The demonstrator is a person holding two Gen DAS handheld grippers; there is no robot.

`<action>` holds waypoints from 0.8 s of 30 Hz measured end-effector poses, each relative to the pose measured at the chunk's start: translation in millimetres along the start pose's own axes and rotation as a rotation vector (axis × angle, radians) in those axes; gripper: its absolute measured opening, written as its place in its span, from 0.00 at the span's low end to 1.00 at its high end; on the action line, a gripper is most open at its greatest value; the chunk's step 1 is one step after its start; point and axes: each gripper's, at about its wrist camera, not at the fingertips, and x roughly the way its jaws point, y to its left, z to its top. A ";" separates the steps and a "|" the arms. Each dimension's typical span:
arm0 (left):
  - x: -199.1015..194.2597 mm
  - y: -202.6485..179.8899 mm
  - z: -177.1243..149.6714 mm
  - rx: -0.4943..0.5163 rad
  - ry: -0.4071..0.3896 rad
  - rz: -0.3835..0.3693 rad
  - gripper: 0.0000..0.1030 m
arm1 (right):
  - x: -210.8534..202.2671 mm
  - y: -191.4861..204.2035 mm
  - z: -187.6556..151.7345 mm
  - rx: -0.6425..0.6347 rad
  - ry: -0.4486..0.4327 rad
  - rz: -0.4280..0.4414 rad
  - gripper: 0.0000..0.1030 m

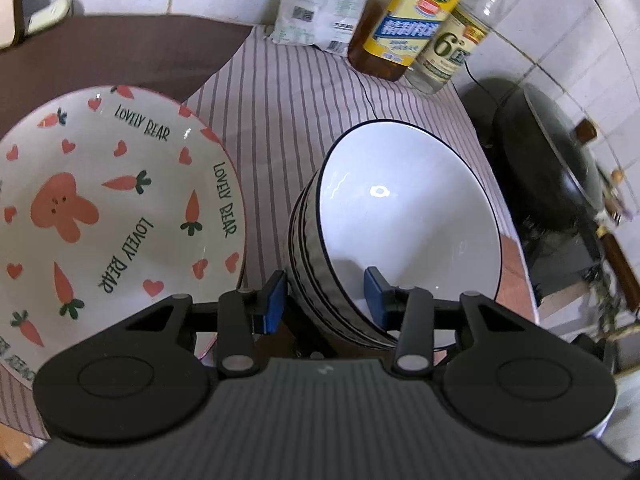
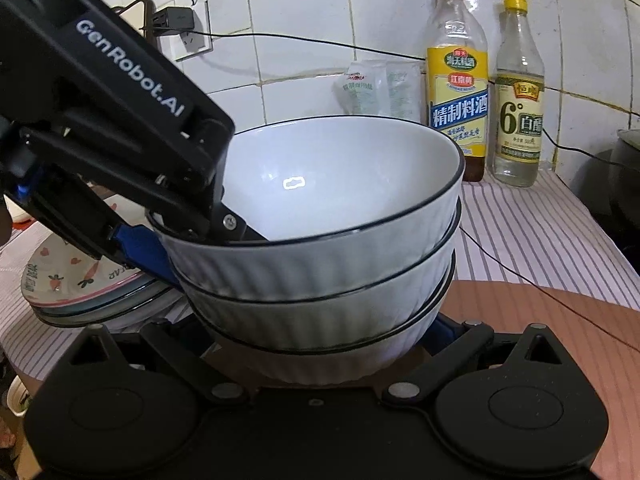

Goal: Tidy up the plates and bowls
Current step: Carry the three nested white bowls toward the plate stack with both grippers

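A stack of three white ribbed bowls with dark rims (image 1: 404, 216) (image 2: 320, 264) stands on the striped cloth. My left gripper (image 1: 326, 300) straddles the near rim of the stack, one blue pad outside and one inside the top bowl, with a wide gap between the pads. It shows from the side in the right wrist view (image 2: 188, 224). My right gripper (image 2: 320, 336) is open around the base of the stack, its fingertips hidden behind the bowls. A carrot-and-bunny plate (image 1: 116, 204) lies to the left, on top of other plates (image 2: 96, 292).
Two bottles (image 2: 458, 80) (image 2: 518, 96) and a plastic packet (image 2: 376, 88) stand against the tiled wall. A black wok with a lid (image 1: 560, 176) sits at the right. A round brown mat (image 2: 540, 328) lies under and right of the bowls. A black cable (image 2: 520, 268) crosses the cloth.
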 end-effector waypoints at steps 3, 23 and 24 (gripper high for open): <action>-3.2 -6.4 -4.4 0.045 -0.018 0.021 0.39 | -3.1 1.4 -2.1 0.031 -0.013 -0.006 0.99; -107.8 27.0 5.7 0.065 -0.136 -0.004 0.39 | -34.9 77.0 56.8 -0.087 -0.121 0.010 0.99; -113.6 32.3 7.3 0.058 -0.142 0.002 0.39 | -32.8 84.6 61.4 -0.095 -0.126 0.022 0.99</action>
